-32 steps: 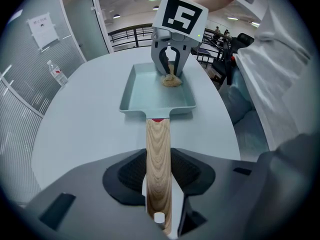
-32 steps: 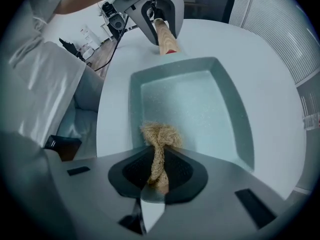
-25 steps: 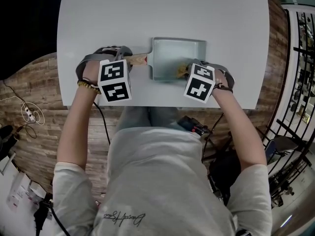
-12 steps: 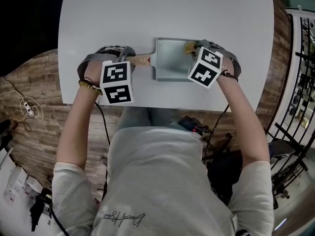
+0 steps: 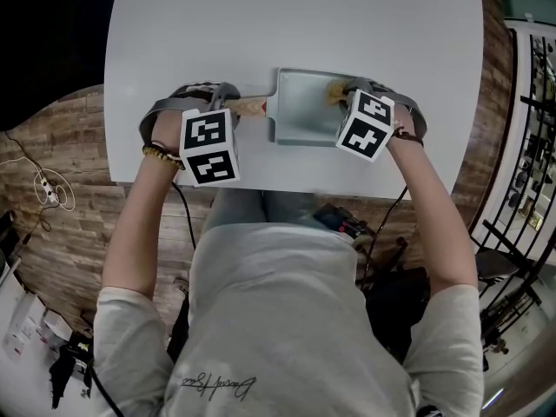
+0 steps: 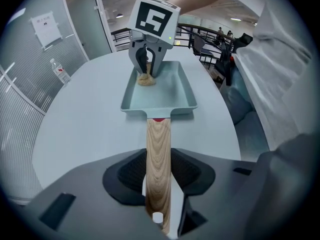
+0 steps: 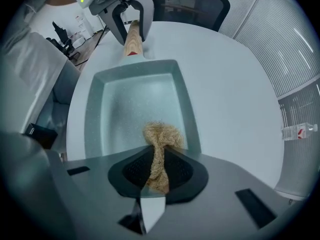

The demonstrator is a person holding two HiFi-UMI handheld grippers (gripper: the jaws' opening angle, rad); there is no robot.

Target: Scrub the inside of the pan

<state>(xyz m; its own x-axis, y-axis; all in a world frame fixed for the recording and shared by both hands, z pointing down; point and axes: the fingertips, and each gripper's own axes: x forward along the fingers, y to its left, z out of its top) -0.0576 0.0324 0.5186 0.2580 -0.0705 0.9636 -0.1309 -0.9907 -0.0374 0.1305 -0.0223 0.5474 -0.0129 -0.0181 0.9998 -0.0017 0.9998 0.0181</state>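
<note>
In the head view, a person [image 5: 287,320] is leaning over a white table [image 5: 287,16]. A light green pan [image 5: 304,113] is sitting near the middle of the picture. Its wooden handle [image 5: 250,106] is pointing to the left. The left gripper [image 5: 231,102] is squeezing that handle. The right gripper [image 5: 346,90] is pointing down into the pan's upper right corner, where a yellow-brown scrubber [image 5: 334,83] is peeking out. Only this view is showing the person's arms and the wooden floor [image 5: 61,146] around the table.

The left gripper view is looking along the handle, which is running up from the bottom middle. Both black pads are pressing on its sides, so the jaws are clamping it tight. The pan is lying past the jaws, just above the middle. The right gripper is hanging over it near the top, with the scrubber under it. A water bottle [image 6: 60,73] is showing at the left, and the head view is not showing that.

In the right gripper view, the jaws are pinching the scrubber at the bottom middle. Its bushy end is sticking out past the tips and touching the pan's floor, right beside the pan's right wall. The rest of the pan is stretching up the picture to the left gripper on the handle. A black chair [image 7: 195,1] is showing at the top, only here.
</note>
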